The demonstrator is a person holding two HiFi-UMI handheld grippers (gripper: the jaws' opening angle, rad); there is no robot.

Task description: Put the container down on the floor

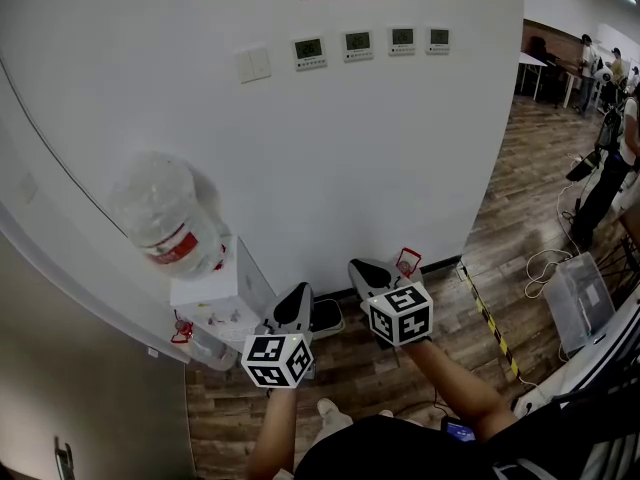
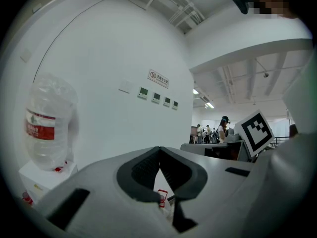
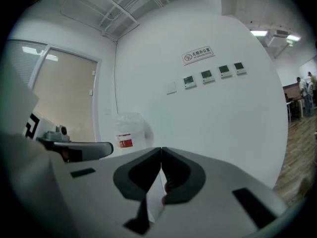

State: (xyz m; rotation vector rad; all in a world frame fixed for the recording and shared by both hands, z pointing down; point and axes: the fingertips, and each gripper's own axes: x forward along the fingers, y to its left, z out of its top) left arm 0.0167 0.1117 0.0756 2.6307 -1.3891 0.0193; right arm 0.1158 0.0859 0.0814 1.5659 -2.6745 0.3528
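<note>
My left gripper (image 1: 296,303) and right gripper (image 1: 366,270) hang side by side above the wooden floor, both pointing at the white wall. In both gripper views the jaws stand tip to tip, left gripper (image 2: 159,149) and right gripper (image 3: 161,149), with nothing visibly clamped at the tips. A small red-framed clip (image 2: 161,198) and a pale object show through the gap below the left jaws. A red clip (image 1: 407,261) lies just beyond the right gripper. A clear container (image 1: 207,348) with a red clip sits low at the left. What the clips belong to I cannot tell.
A white water dispenser (image 1: 215,288) with a big clear bottle (image 1: 165,213) stands against the wall at left. A dark tray (image 1: 326,315) lies by the wall. A clear storage box (image 1: 580,298), cables and yellow-black floor tape (image 1: 487,318) are at right. People stand far right.
</note>
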